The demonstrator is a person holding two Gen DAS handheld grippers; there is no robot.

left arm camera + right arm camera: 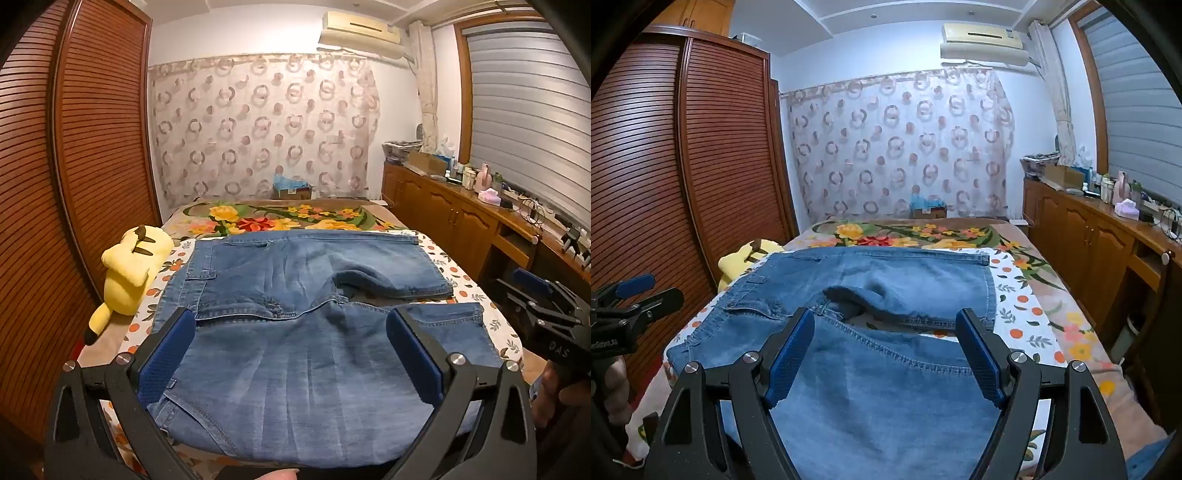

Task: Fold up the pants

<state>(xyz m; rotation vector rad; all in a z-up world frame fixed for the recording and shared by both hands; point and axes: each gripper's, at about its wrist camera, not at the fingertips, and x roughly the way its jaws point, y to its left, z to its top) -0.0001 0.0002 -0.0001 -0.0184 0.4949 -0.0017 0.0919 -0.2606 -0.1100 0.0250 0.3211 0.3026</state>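
Bedroom, floral-sheeted bed (458, 288): blue denim pants (295, 332) spread flat, waistband left, legs running right. Left gripper (291, 354) and right gripper (886, 354) hover above near leg, both wide, empty.

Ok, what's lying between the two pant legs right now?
A bare strip of the fruit-print sheet shows between the near and far legs of the jeans, nothing else. It is clearest in the right wrist view, just past the right gripper, whose fingers are open.

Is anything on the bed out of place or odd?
A yellow plush toy lies on its side at the bed's left edge, beside the jeans. The jeans' far leg is bunched and open near the crotch.
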